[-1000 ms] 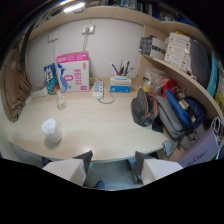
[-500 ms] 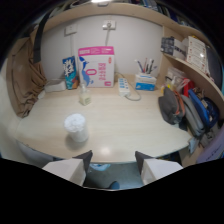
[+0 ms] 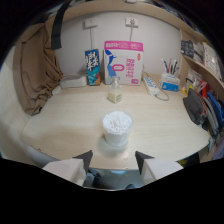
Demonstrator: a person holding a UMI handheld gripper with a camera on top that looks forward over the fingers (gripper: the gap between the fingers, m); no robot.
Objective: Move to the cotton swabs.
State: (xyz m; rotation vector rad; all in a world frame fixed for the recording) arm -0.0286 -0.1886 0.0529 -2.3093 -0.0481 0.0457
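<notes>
Gripper view: a pale wooden desk (image 3: 65, 125) runs along a white wall, with a brown cloth (image 3: 35, 70) draped at one end and shelves at the other. At the back stand a pink-and-white box (image 3: 124, 62) and a blue carton (image 3: 92, 66), with a small bottle (image 3: 115, 92) in front of them. The cotton swabs (image 3: 117, 127), in a round clear tub, stand just ahead of the tongs (image 3: 114, 159), centred on the gap. The tongs are spread wide, holding nothing.
</notes>
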